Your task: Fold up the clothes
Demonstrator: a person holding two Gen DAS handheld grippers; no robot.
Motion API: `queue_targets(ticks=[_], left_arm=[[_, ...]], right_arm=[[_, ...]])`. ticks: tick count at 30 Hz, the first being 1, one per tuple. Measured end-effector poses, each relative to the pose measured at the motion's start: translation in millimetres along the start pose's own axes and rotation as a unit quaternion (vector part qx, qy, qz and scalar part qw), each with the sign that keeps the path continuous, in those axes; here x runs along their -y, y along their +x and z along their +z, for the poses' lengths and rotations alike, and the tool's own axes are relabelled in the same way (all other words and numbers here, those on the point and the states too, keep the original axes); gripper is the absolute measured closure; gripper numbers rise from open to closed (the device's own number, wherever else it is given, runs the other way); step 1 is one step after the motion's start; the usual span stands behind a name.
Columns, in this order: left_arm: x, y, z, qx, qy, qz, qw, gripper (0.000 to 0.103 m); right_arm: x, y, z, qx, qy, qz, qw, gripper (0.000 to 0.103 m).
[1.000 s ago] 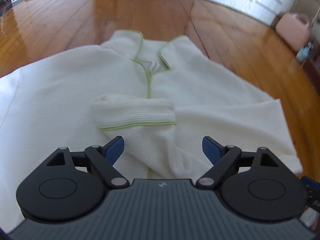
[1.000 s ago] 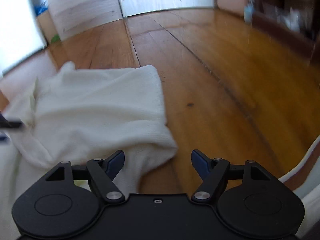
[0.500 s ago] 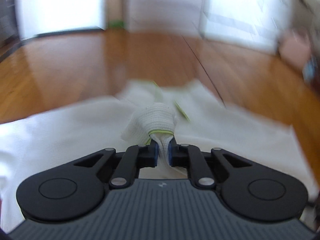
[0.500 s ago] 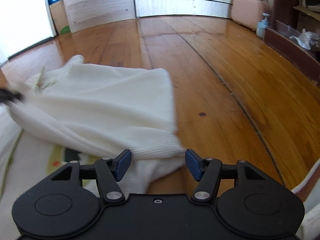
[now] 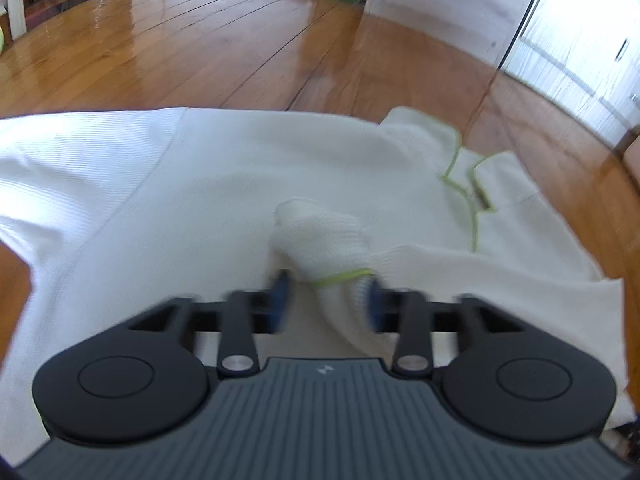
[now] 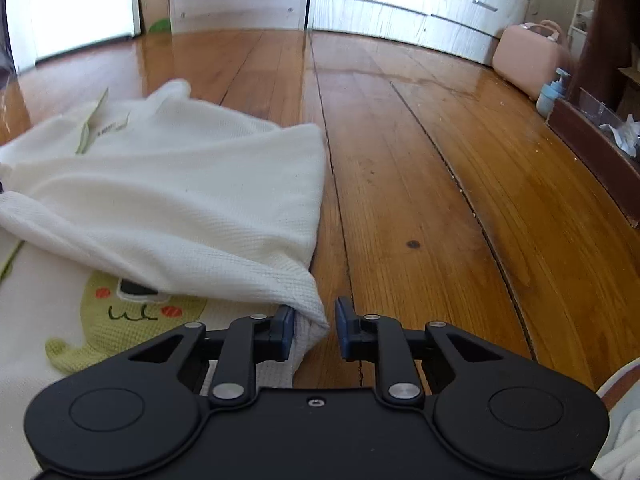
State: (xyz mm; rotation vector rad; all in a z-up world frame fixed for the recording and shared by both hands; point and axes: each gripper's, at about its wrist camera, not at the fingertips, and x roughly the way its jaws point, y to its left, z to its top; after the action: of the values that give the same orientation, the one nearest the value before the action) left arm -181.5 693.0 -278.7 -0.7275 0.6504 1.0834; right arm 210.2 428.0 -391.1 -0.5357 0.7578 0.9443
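Note:
A white knit top [image 5: 240, 168] with lime-green trim lies spread on the wooden floor. Its collar [image 5: 460, 176] sits to the right in the left wrist view. The sleeve cuff [image 5: 320, 236] with its green stripe lies between the pads of my left gripper [image 5: 327, 300]. Those jaws are opening and blurred, and the cuff rests loose against the right pad. In the right wrist view a folded-over flap of the top [image 6: 180, 192] ends in a corner [image 6: 310, 308] between the pads of my right gripper [image 6: 315, 326]. These jaws are closing; a gap still shows at the right pad.
A green cartoon patch [image 6: 132, 312] shows on the top under the flap. A pink case [image 6: 528, 56] and a blue pump bottle [image 6: 554, 90] stand at the far right by a dark wooden unit [image 6: 600, 152]. White drawers [image 6: 440, 8] line the back wall.
My left gripper shut on the cuff, carried it leftward over the top's body, and now its jaws have parted. The right jaws have narrowed around the flap's corner.

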Motion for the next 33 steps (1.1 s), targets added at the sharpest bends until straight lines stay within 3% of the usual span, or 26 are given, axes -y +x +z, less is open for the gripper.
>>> queue_targets(ticks=[1,3,5,7,10,12,15,18,20,22,24,27,31,33], left_arm=[[-0.9,-1.3,0.1,-0.005,-0.002,-0.007,1.0000,0.035],[-3.6,-6.6,-1.0,-0.015,-0.007,-0.016,0.9997,0.030],[-4.6,-8.6,0.0,-0.023,-0.004,-0.003,0.9997,0.028],[-5.6,-8.7,1.2,-0.037,0.003,0.021,0.9991,0.026],[-10.7,-9.3,1.1,-0.064,0.006,0.037,0.9972,0.026],[-16.8,-13.0,1.3,-0.085,-0.008,0.014,0.9963,0.026],[-26.0,-21.2,0.7,-0.106,-0.036,-0.026,0.9934,0.026],[-27.1,-29.0,0.4,-0.100,-0.030,-0.026,0.9942,0.026],[-28.2,-32.6,0.0,-0.097,-0.028,-0.026,0.9945,0.026],[-30.8,-31.0,-0.7,-0.100,-0.035,-0.027,0.9940,0.026],[-34.1,-30.3,-0.9,-0.099,-0.046,-0.027,0.9937,0.025],[-37.2,-29.9,0.5,-0.098,-0.053,-0.026,0.9934,0.026],[-35.2,-27.9,0.6,-0.111,-0.041,-0.023,0.9928,0.026],[-33.4,-25.8,-0.6,-0.118,-0.033,-0.019,0.9922,0.026]], right_arm=[[-0.6,-0.8,3.1,-0.009,0.003,-0.004,1.000,0.076],[-1.3,-0.7,9.8,-0.035,0.028,-0.008,0.999,0.051],[-0.8,1.4,16.7,-0.065,0.065,-0.002,0.996,0.041],[-0.8,1.2,21.5,-0.083,0.097,0.005,0.992,0.041],[-12.1,-5.2,26.5,-0.101,0.092,0.003,0.991,0.041],[-22.1,-14.9,31.0,-0.115,0.084,0.013,0.990,0.041],[-39.7,-37.6,42.1,-0.099,0.054,0.020,0.993,0.039],[-58.1,-58.1,53.8,-0.033,0.022,0.060,0.997,0.035],[-70.8,-65.3,57.3,0.019,0.003,0.111,0.994,0.033],[-85.8,-62.5,59.3,0.044,-0.017,0.161,0.986,0.033],[-103.6,-49.4,60.8,0.042,-0.038,0.198,0.979,0.033],[-129.0,-19.8,60.5,0.026,-0.067,0.221,0.973,0.033],[-150.5,13.7,52.9,-0.035,-0.072,0.256,0.963,0.033],[-156.6,19.4,40.3,-0.031,-0.075,0.269,0.960,0.033]])
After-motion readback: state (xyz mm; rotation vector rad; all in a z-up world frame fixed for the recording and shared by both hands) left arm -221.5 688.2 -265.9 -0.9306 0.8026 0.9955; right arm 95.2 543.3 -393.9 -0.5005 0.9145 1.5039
